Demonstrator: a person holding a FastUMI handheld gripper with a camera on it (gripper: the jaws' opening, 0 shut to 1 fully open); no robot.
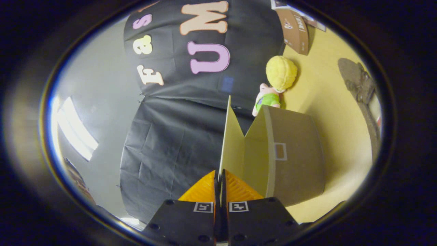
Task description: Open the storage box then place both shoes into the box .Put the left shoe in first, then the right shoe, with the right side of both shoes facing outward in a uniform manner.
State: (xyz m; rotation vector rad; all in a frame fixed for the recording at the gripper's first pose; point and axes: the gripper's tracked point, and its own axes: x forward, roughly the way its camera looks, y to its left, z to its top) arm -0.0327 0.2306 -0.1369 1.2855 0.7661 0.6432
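Right now our fingers (219, 182) are squeezed together on the thin edge of the lid (229, 136) of the storage box (293, 153). The lid stands up straight ahead of the fingers, and we see its pale inside. The box itself sits just beside the fingers, on the yellow counter (327, 102), with its brown side and a small label window toward us. So the box looks open, or nearly so, and we think we are on the opening step.

What could go wrong? The lid is thin card, and we only pinch a small bit of it. If we pull too fast, it could slip out and flop shut. If we pull too hard or too far, the whole box could tip or slide, because it looks light. We might also bend the lid.

Beyond the box a soft doll (275, 85) with yellow hair lies on the counter, near the back corner of the box. A sliding box could bump it. Farther off lie another brown box (296, 30) and a dark grey thing (358, 82); we cannot tell if that is a shoe.
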